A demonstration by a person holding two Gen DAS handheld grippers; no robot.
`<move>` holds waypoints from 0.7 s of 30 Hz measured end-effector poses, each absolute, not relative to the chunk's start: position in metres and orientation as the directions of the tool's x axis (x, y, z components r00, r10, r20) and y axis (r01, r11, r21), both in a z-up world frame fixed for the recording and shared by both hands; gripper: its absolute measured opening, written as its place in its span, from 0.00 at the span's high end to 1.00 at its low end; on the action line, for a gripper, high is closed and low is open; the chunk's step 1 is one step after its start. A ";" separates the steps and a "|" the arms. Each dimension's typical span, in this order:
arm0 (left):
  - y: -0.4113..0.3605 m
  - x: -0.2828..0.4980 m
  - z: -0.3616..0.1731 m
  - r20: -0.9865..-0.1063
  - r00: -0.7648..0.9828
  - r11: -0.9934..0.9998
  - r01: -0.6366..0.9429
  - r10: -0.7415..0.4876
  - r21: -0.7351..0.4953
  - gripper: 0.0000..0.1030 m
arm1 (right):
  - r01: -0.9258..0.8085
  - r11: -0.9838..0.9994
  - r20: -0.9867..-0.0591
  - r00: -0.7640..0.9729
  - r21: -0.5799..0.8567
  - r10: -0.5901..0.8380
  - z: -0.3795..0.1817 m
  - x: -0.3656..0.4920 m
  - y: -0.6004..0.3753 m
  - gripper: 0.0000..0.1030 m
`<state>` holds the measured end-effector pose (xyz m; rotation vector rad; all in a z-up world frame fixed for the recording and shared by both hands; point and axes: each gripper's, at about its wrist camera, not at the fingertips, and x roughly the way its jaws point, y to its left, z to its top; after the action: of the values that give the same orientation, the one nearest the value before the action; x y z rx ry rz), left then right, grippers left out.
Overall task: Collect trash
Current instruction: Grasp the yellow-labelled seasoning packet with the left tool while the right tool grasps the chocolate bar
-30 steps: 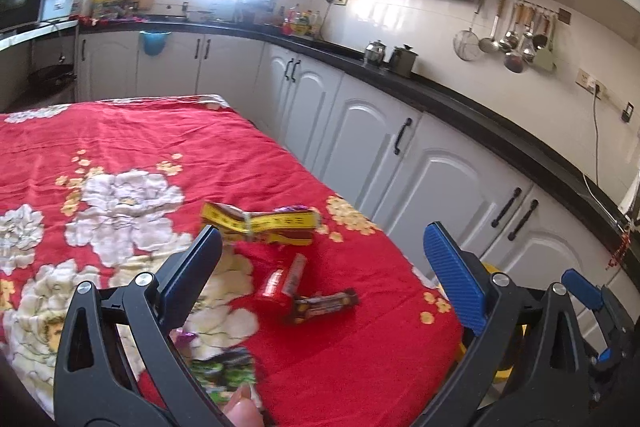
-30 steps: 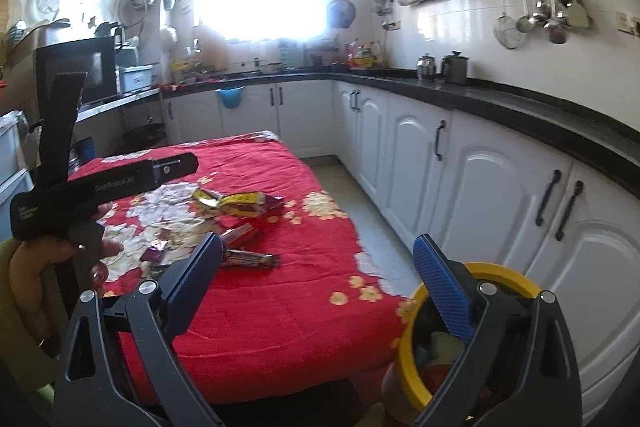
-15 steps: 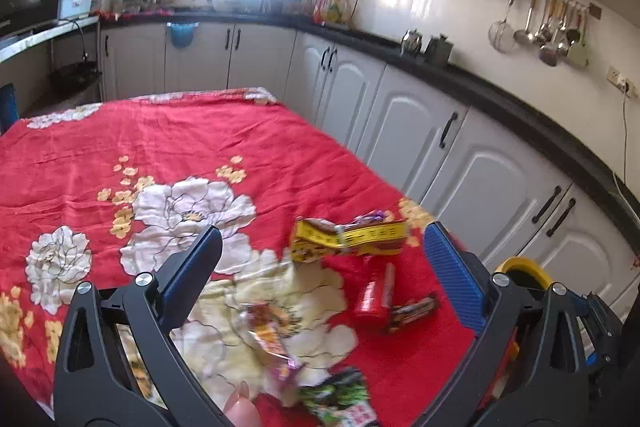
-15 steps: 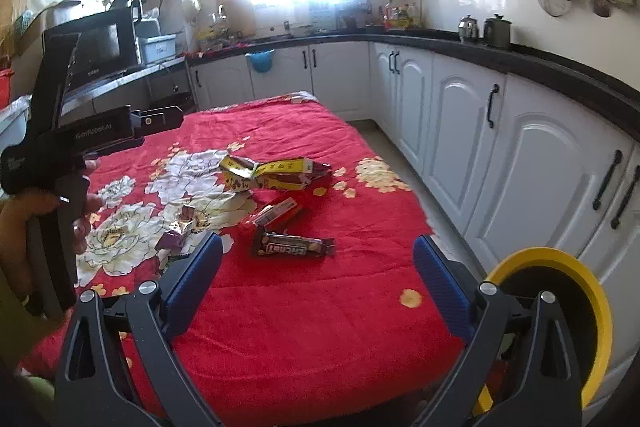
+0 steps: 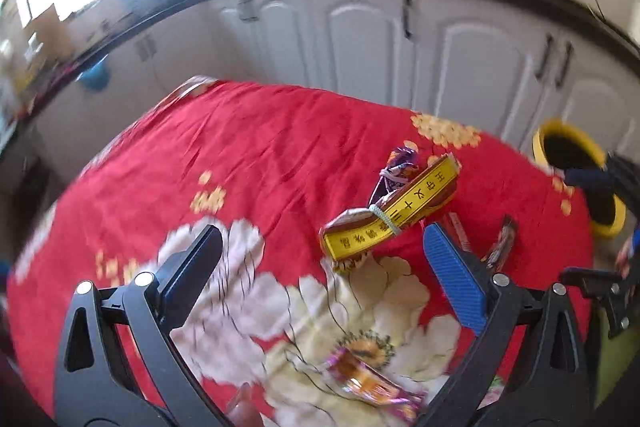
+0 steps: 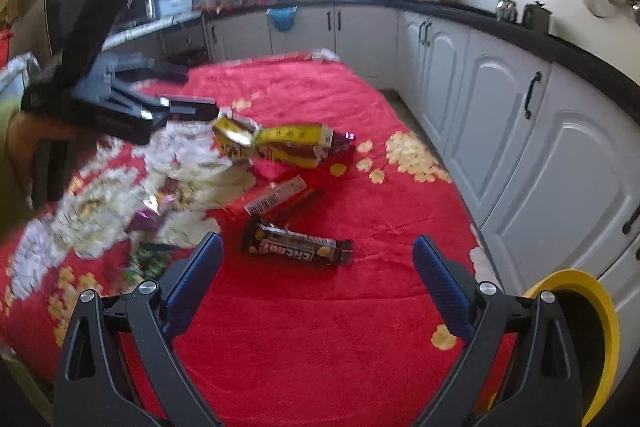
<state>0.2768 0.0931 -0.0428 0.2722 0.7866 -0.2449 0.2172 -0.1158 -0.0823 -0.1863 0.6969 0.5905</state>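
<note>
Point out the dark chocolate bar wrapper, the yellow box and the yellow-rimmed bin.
dark chocolate bar wrapper point(image 6: 298, 247): right wrist view, middle of its printed face.
yellow box point(image 5: 394, 215): left wrist view, on its yellow side with lettering.
yellow-rimmed bin point(image 6: 600, 323): right wrist view, on the yellow rim.

A matt red cloth point(image 6: 320, 307) with a soft nap covers the surface. The chocolate wrapper point(image 6: 298, 247) is glossy foil; the yellow box point(image 5: 394, 217) looks like card; the cabinet doors point(image 6: 560, 163) are smooth.
</note>
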 end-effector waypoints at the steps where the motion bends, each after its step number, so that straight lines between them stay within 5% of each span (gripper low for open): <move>1: 0.093 0.281 -0.044 -0.729 0.672 0.931 0.337 -0.130 0.144 0.10 | -0.576 0.817 -0.658 0.604 0.029 0.450 -0.085 0.220 -0.114 0.10; 13: 0.067 0.312 -0.074 -0.802 0.550 0.825 0.549 -0.234 0.136 0.13 | -0.722 0.684 -0.757 0.504 -0.105 0.416 -0.119 0.249 -0.072 0.18; 21: 0.053 0.317 -0.088 -0.832 0.495 0.780 0.613 -0.252 0.128 0.32 | -0.768 0.640 -0.802 0.398 -0.027 0.445 -0.128 0.246 -0.074 0.64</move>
<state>0.3173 0.0530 -0.0884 0.4419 0.9126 -0.5447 0.2461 -0.0743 -0.1280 -0.4298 0.8571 0.7984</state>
